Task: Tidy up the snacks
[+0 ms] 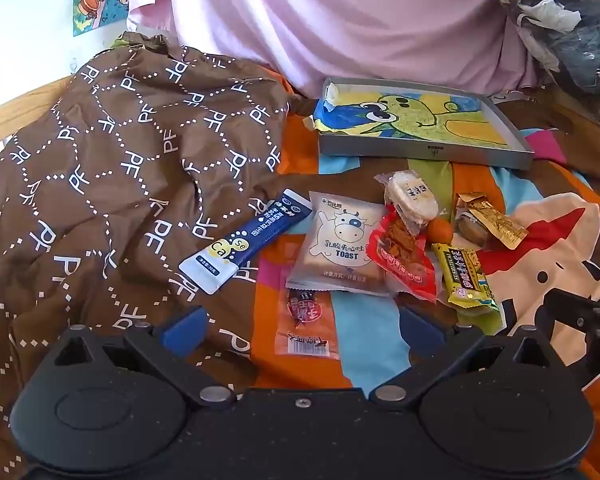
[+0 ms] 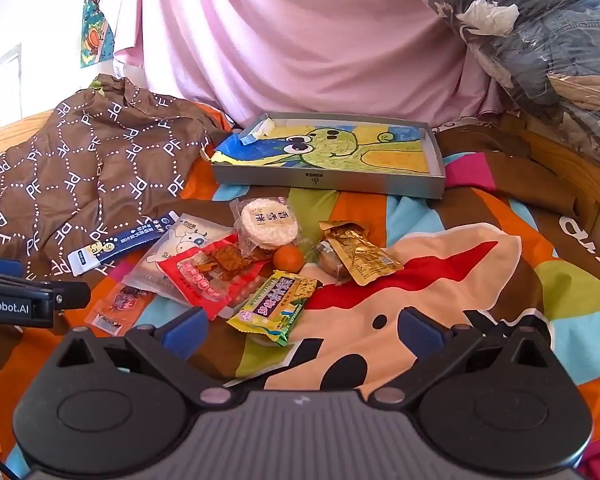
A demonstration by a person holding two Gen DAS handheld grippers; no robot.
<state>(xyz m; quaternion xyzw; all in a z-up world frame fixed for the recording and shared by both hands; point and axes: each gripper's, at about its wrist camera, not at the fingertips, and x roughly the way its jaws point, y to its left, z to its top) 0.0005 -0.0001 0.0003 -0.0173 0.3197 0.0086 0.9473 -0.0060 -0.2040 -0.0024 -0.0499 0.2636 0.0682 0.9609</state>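
Left gripper: nearest the lens in the left wrist view, jaws spread wide and holding nothing; it hangs low over the bed, aimed at the near edge of the snack pile.
Right gripper: jaws likewise wide apart and empty, poised above the cartoon bedspread, just short of the snacks.
Clear sausage packet: lies flat between the left gripper's blue fingers, closest of all, so probably the easiest first pick.
Yellow-green bar: front of the pile in the right wrist view, resting partly on the red packet's edge; the right gripper's nearest target.
Red packet: overlaps the toast pack, so it likely has to come off first.
Blue stick sachet: off to the left, one end up on the brown quilt, apart from the rest.
Small orange: wedged in the middle, touching the rice cracker pack; round, so it may roll once its neighbours go.
Gold packet: right end of the pile, lying over a wrapped pastry.
Grey tray: just beyond the snacks, shallow, lined with a frog drawing and holding no snacks yet; judged the place they are meant to go.
Progress: nothing sorted yet.
Pink curtain: farthest back, behind the tray.
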